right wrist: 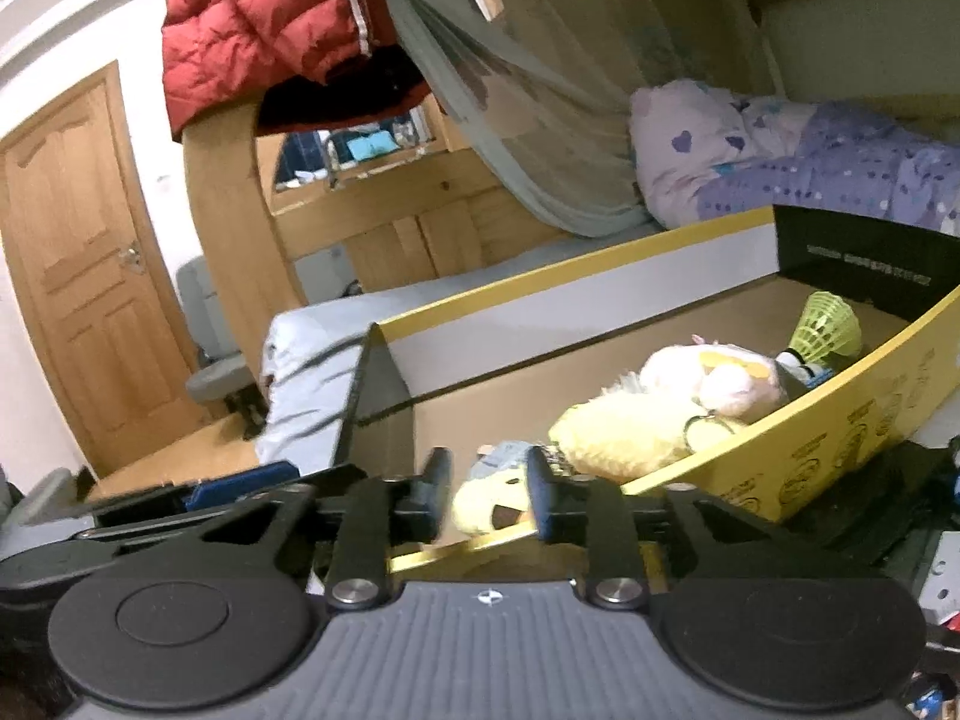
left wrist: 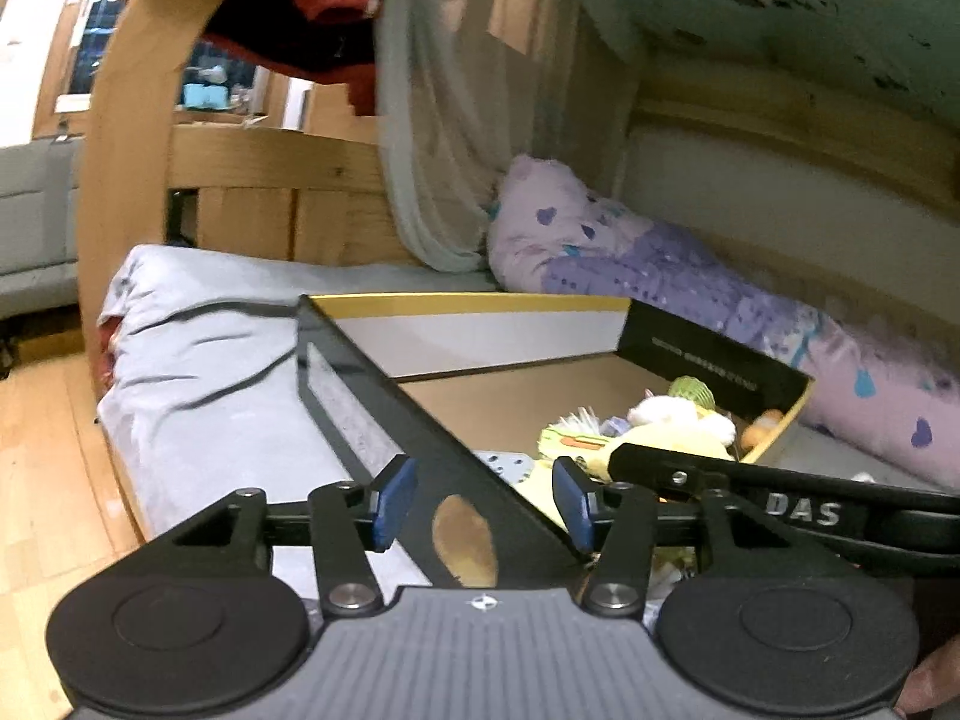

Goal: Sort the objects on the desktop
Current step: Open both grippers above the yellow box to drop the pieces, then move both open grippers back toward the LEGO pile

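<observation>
The left gripper (left wrist: pixel 486 501) has its fingers apart astride the cardboard box (left wrist: pixel 510 402) corner, gripping nothing. The right gripper's (right wrist: pixel 489 489) fingers stand narrowly parted, empty. Plush toys (right wrist: pixel 636 426) and a shuttlecock (right wrist: pixel 825 327) already lie inside; sorting looks well along.

Plush toys (right wrist: pixel 636 426) lie in box (right wrist: pixel 540 282) on bed (left wrist: pixel 198 360).
</observation>
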`<state>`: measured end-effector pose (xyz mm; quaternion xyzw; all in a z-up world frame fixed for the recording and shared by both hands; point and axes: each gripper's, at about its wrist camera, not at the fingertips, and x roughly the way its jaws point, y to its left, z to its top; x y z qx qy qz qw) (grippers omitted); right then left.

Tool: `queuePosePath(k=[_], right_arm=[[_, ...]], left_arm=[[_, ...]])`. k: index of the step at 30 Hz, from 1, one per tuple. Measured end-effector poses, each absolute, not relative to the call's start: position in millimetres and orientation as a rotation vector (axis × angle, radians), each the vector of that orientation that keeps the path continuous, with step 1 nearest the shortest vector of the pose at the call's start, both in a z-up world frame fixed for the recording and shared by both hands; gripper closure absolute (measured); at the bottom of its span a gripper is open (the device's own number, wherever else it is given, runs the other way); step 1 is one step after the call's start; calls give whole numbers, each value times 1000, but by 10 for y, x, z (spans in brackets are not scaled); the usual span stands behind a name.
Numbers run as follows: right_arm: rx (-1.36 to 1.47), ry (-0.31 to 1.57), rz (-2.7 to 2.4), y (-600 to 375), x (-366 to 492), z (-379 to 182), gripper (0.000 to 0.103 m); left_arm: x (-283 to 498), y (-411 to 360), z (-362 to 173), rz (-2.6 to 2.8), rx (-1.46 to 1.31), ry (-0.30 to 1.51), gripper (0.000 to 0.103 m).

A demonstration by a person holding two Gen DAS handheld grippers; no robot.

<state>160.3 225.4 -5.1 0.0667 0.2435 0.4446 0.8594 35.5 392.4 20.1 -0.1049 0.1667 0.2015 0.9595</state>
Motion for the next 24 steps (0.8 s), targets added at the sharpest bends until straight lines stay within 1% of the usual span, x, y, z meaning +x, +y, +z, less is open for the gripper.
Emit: queuePosePath(k=[2, 3, 4, 7, 11, 16, 20, 24], right_arm=[[164, 512, 952, 2225, 1591, -46, 56], [178, 511, 960, 2199, 1578, -41, 54], [189, 508, 970, 2162, 1557, -30, 49], [205, 486, 979, 1929, 1385, -27, 42], [216, 495, 889, 1375, 927, -189, 42], [76, 525, 814, 655, 163, -370, 44], [49, 564, 738, 192, -291, -341, 44], [120, 532, 646, -283, -642, -216, 44]], left_arm=[[297, 3941, 216, 415, -224, 334, 48], [272, 3939, 226, 414, -229, 336, 48], [244, 3928, 237, 410, -237, 336, 48], [181, 3821, 270, 368, -258, 343, 48], [90, 3526, 296, 270, -239, 349, 48], [-79, 3045, 305, 162, -217, 400, 48], [-268, 2655, 300, 104, -212, 436, 48], [-474, 2282, 344, 57, -170, 450, 48]])
